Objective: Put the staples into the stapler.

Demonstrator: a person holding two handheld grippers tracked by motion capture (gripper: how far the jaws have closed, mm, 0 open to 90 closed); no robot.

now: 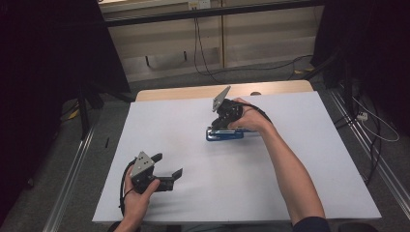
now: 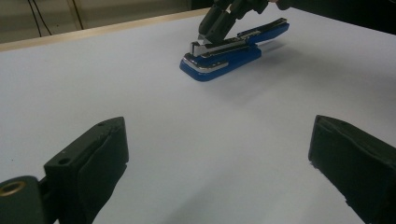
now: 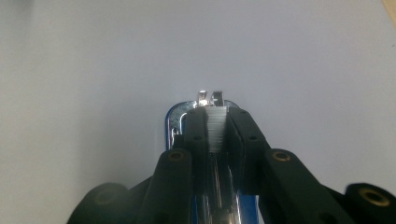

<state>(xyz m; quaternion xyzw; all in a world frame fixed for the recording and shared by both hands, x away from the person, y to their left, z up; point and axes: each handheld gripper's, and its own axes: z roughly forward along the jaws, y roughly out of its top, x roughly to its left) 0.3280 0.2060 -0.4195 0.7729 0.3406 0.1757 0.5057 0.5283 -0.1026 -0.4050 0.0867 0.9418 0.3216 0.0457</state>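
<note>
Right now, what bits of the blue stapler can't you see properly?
- Blue-and-silver metal stapler: in the right gripper view, the right tool covers its rear and sides.
- Its top front: in the left gripper view, that tool covers it.
- Staple row gripped or just flanked: too close to tell.
- Far side, high view: behind the hand.

The left hand-held gripper (image 2: 219,163) stands wide open, its two black jaws rising at the near left and near right over the bare white bench (image 2: 140,93). Far ahead lies a blue stapler (image 2: 224,58), its arm raised, with the right hand-held gripper (image 2: 219,30) closed on the silver staple strip.
</note>
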